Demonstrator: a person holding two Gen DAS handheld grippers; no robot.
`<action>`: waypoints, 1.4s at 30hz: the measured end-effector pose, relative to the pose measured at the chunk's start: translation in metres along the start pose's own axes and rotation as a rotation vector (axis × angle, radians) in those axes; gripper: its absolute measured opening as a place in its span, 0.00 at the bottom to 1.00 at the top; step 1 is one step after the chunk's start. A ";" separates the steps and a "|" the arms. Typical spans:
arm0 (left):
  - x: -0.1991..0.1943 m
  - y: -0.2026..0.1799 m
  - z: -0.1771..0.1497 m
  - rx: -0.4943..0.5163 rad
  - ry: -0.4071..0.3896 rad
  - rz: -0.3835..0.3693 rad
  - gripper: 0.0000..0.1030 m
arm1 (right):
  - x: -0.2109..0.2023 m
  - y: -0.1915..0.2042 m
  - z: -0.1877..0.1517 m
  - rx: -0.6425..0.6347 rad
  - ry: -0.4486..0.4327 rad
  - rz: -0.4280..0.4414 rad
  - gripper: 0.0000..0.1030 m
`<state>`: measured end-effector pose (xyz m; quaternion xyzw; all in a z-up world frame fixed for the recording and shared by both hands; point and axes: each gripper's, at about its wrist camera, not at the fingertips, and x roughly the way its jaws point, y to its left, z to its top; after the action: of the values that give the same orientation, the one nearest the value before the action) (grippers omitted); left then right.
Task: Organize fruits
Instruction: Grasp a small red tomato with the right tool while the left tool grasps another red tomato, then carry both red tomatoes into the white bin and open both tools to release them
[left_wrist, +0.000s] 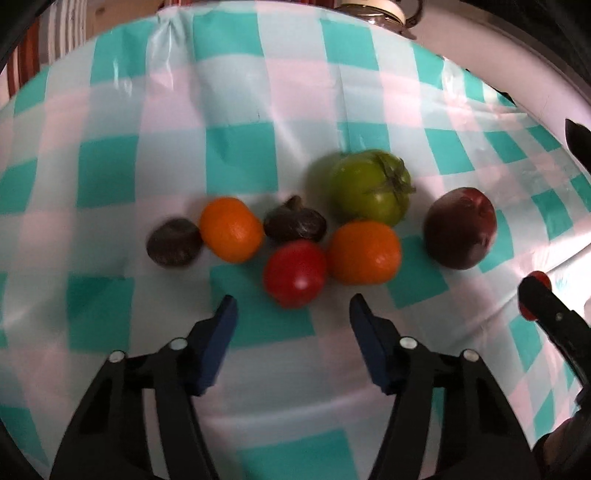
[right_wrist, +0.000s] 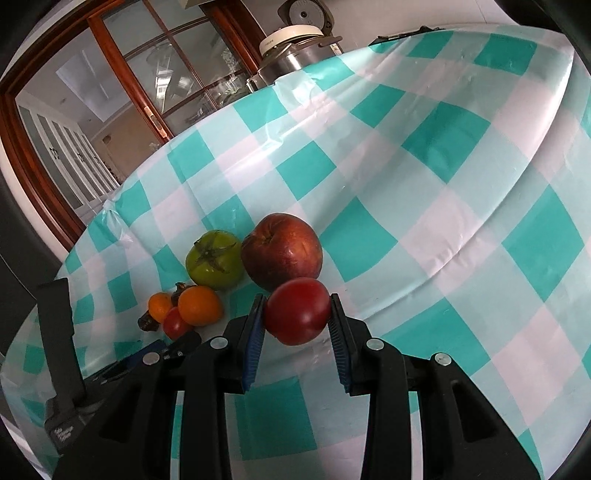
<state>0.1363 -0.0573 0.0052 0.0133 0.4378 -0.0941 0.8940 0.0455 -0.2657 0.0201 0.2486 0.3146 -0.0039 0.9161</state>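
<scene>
Checked surface (left_wrist: 258, 92): right gripper (right_wrist: 297, 317) clenched on a red tomato (right_wrist: 297, 312), just in front of the dark red apple (right_wrist: 282, 251). Left gripper (left_wrist: 293, 308) released, nothing between its jaws, near a second red tomato (left_wrist: 294, 273); green tomato (left_wrist: 371, 188), two oranges and two dark fruits lie clustered beside it.

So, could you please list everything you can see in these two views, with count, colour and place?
tablecloth: one, teal and white check, covering the table
green tomato: one, green, back of the cluster
oranges: two, orange, mid cluster
small red tomato: one, red, front of the cluster
dark fruits: two, dark brown, beside the left orange
apple: one, dark red, right of the cluster
red fruit: one, red, held above the cloth
cooker: one, white and metal, far edge
left gripper: one, black, blue pads, open
right gripper: one, same colours, shut on red fruit
</scene>
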 end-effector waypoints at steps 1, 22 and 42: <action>0.003 0.001 0.002 0.015 0.001 0.002 0.56 | 0.000 0.000 0.000 0.002 0.001 0.003 0.33; -0.017 0.009 -0.020 0.033 -0.047 -0.022 0.33 | 0.010 -0.004 -0.004 0.002 0.004 0.041 0.33; -0.132 0.031 -0.129 -0.067 -0.161 -0.070 0.33 | -0.019 0.008 -0.026 -0.053 0.030 0.143 0.33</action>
<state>-0.0381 0.0078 0.0273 -0.0394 0.3678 -0.1113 0.9224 0.0167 -0.2493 0.0172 0.2459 0.3097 0.0739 0.9155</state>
